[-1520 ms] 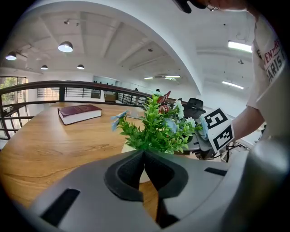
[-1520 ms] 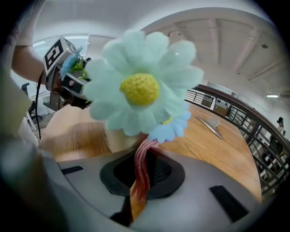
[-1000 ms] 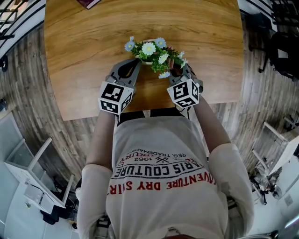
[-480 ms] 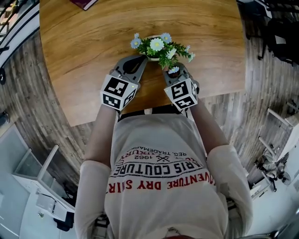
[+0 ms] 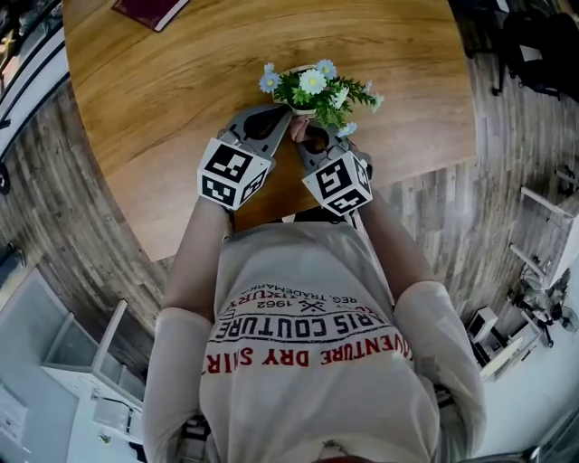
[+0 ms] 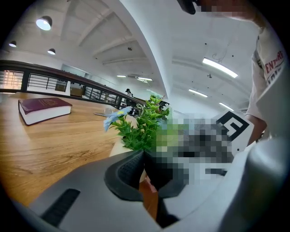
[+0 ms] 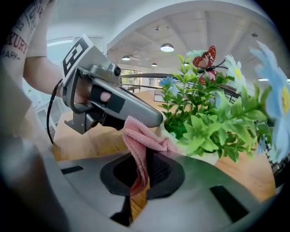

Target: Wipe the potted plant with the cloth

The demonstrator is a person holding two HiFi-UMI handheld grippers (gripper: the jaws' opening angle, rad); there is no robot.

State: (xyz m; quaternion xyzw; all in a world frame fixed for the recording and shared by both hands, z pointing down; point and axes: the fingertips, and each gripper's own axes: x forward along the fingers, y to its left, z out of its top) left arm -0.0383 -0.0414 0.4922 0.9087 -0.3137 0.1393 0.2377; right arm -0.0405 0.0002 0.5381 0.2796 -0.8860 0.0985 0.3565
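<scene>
The potted plant (image 5: 317, 88) has green leaves, white and blue flowers and a white pot, and it stands near the table's front edge. My left gripper (image 5: 284, 114) is shut, with its tips against the pot's left side and nothing visible between the pads. In the left gripper view, the left gripper (image 6: 143, 156) shows the leaves (image 6: 144, 127) just beyond its tips. My right gripper (image 5: 304, 137) is shut on a pink cloth (image 5: 298, 128) at the pot's near side. The right gripper view shows the right gripper (image 7: 146, 157) pinching the cloth (image 7: 141, 140) beside the pot (image 7: 213, 156), under the plant (image 7: 204, 113).
A round wooden table (image 5: 181, 81) holds the plant. A dark red book (image 5: 149, 11) lies at its far left, and the book (image 6: 43, 109) also shows in the left gripper view. A plank floor and white furniture surround the table.
My right gripper has moved left with the cloth along the pot's near side, closer to the left gripper. The left gripper has stayed at the pot.
</scene>
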